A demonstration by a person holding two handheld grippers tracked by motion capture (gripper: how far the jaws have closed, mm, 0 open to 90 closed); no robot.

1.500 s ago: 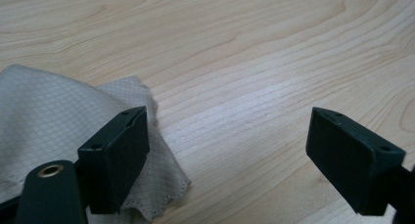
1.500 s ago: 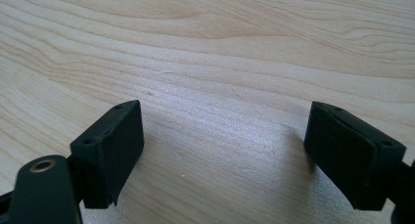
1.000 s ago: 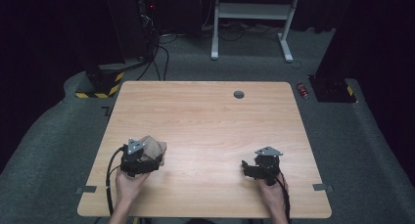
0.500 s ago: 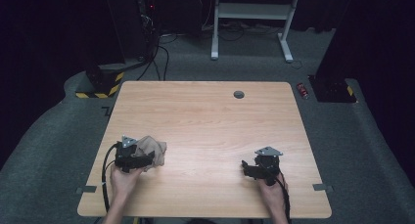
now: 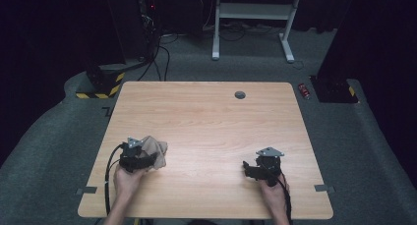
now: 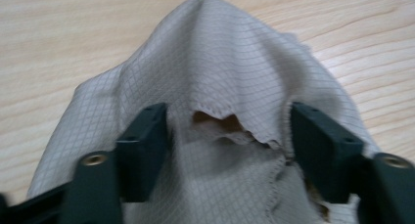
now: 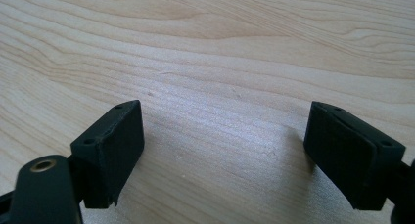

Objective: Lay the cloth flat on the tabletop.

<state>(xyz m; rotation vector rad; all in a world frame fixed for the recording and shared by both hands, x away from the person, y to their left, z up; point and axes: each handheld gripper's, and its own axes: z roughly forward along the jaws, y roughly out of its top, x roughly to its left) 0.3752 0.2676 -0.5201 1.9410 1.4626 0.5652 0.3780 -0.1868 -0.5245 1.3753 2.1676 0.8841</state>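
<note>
A beige checked cloth point(image 5: 156, 148) lies bunched on the wooden table point(image 5: 206, 112) near its front left. My left gripper point(image 5: 150, 159) reaches into it from the left. In the left gripper view the cloth point(image 6: 220, 72) is humped up between the two jaws, which stand wide apart, and the left gripper point(image 6: 227, 131) is open around the folds. Its hemmed edge curls between the fingers point(image 6: 147, 141). My right gripper point(image 5: 247, 169) rests low over bare wood at the front right. It point(image 7: 225, 131) is open with nothing between its fingers point(image 7: 115, 141).
A small dark round grommet point(image 5: 240, 95) is set in the table near its far edge. On the carpet lie a red object point(image 5: 305, 91) at the far right corner and a yellow-black striped block point(image 5: 98, 90) at the far left. A white desk frame point(image 5: 251, 11) stands behind.
My left gripper and the cloth have shifted slightly left and toward the near edge, and the cloth sits lower. The right gripper has not moved.
</note>
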